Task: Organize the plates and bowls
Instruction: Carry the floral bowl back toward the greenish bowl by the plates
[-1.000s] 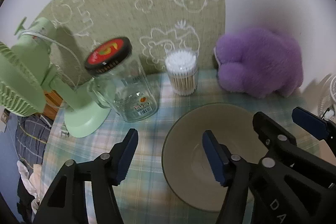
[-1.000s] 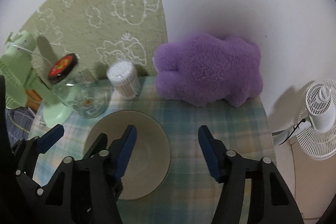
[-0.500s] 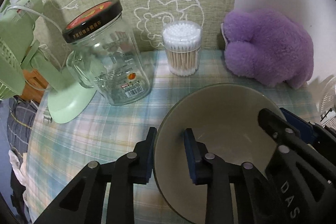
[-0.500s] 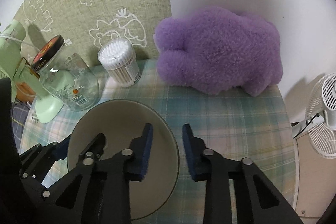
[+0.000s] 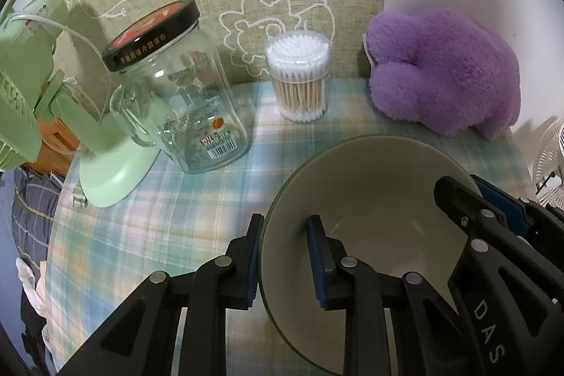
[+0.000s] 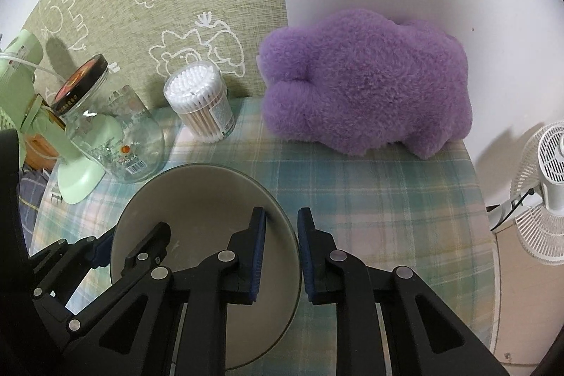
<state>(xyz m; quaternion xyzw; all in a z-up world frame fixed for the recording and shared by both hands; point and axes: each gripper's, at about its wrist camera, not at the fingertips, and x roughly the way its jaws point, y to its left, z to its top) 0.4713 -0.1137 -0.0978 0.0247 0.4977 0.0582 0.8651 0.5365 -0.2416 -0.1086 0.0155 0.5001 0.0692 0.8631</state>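
A beige bowl point(image 5: 370, 178) with a dark green outside stands on the plaid tablecloth point(image 5: 169, 221). My left gripper point(image 5: 284, 229) is shut on its left rim, one pad inside the bowl and one outside. The right gripper point(image 6: 281, 217) is shut on the opposite rim of the same bowl point(image 6: 201, 199), again with one pad on each side of the wall. Each wrist view also shows the other gripper at the far rim: the right gripper point(image 5: 472, 191) and the left gripper point(image 6: 132, 236). The bowl's near side is hidden behind the gripper arms.
Behind the bowl stand a glass jar point(image 5: 179, 94) with a black lid and a tub of cotton swabs point(image 5: 299, 76). A purple plush point(image 6: 366, 83) lies at the back right against the wall. A green desk fan point(image 5: 105, 171) stands left; a white fan point(image 6: 550, 185) stands beyond the table's right edge.
Both grippers came down over the bowl and closed from open onto its opposite rims. Since half a second ago the hold looks the same.
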